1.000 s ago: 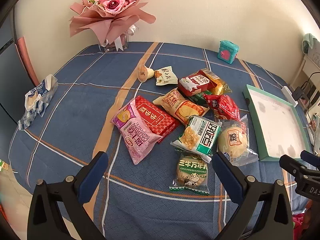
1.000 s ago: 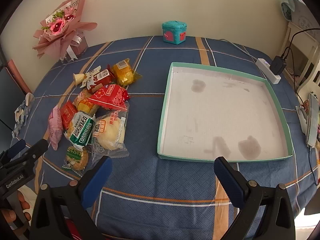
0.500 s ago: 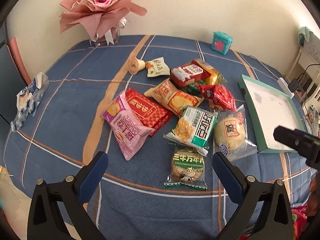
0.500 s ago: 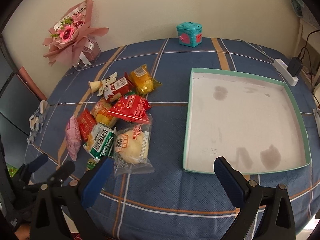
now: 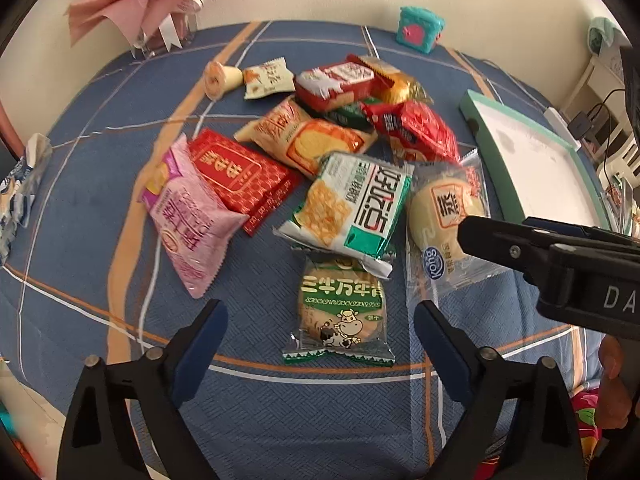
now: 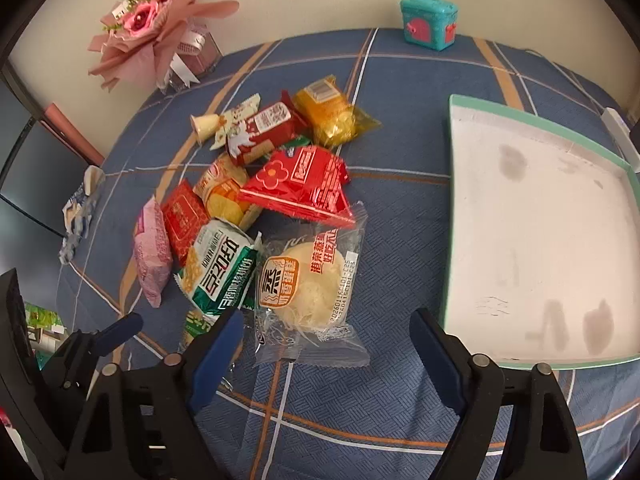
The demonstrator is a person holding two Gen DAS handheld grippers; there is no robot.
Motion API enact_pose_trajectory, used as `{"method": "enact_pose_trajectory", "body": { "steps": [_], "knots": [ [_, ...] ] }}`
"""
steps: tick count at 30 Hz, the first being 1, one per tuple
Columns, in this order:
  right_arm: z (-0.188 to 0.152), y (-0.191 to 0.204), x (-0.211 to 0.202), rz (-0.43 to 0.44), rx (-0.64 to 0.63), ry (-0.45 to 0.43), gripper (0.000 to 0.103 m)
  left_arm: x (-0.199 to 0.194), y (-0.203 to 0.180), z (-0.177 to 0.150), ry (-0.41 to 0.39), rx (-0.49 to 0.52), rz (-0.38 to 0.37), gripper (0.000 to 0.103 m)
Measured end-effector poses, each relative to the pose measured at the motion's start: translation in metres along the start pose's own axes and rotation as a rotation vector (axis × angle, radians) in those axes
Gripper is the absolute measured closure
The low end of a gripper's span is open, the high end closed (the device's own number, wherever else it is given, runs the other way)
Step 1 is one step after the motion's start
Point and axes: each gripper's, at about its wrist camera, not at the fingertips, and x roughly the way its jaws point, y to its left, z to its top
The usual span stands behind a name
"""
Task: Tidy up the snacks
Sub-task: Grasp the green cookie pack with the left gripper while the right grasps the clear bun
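Several snack packets lie heaped on a blue plaid tablecloth (image 5: 80, 208). My left gripper (image 5: 320, 340) hovers over the round green cow biscuit packet (image 5: 340, 312); its jaws are closing, the packet lies between them, untouched. My right gripper (image 6: 326, 344) hangs over the clear-wrapped steamed bun (image 6: 308, 284), jaws closing, pads apart from the wrapper. Beyond lie a green-white cracker pack (image 5: 352, 204), a pink packet (image 5: 188, 216) and red packets (image 5: 240, 176). The right gripper's body (image 5: 560, 256) juts in at the right of the left wrist view. A teal-rimmed white tray (image 6: 540, 232) lies empty to the right.
A pink bouquet in a glass vase (image 6: 160, 36) stands at the back left, a teal toy box (image 6: 428, 22) at the back. A crumpled wrapper (image 5: 20, 184) lies at the left table edge. A power strip and cables (image 5: 580, 124) sit beyond the tray.
Both grippers moved down and closer to the snack heap, the right one sliding left from the tray toward the bun. Both pairs of jaws narrowed somewhat.
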Motion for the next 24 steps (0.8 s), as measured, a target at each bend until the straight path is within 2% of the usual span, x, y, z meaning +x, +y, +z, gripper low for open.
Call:
{"method": "enact_pose_trajectory", "body": {
  "steps": [7,9,11,15,17,20,23,24],
  "knots": [
    [0.004,0.007,0.019,-0.023,-0.027,0.036,0.026,0.016,-0.007,0.002,0.060,0.029,-0.018,0.023],
    [0.005,0.009,0.025,-0.026,-0.030,0.046,0.027,0.021,-0.009,0.003,0.076,0.032,-0.018,0.025],
    [0.006,0.009,0.030,-0.019,-0.028,0.057,0.027,0.025,-0.010,0.003,0.082,0.031,-0.017,0.033],
    [0.006,0.010,0.035,-0.017,-0.027,0.061,0.027,0.029,-0.009,0.005,0.079,0.024,-0.009,0.036],
    [0.006,0.010,0.036,-0.012,-0.028,0.069,0.031,0.030,-0.009,0.005,0.077,0.026,-0.002,0.037],
    [0.005,0.010,0.037,0.002,-0.026,0.078,0.039,0.027,-0.004,0.007,0.072,0.022,0.006,0.047],
    [0.004,0.011,0.035,0.014,-0.030,0.072,0.048,0.024,0.002,0.007,0.068,0.007,-0.003,0.052],
    [0.004,0.012,0.034,0.015,-0.032,0.071,0.048,0.022,0.004,0.007,0.065,0.004,-0.001,0.052]
  ]
}}
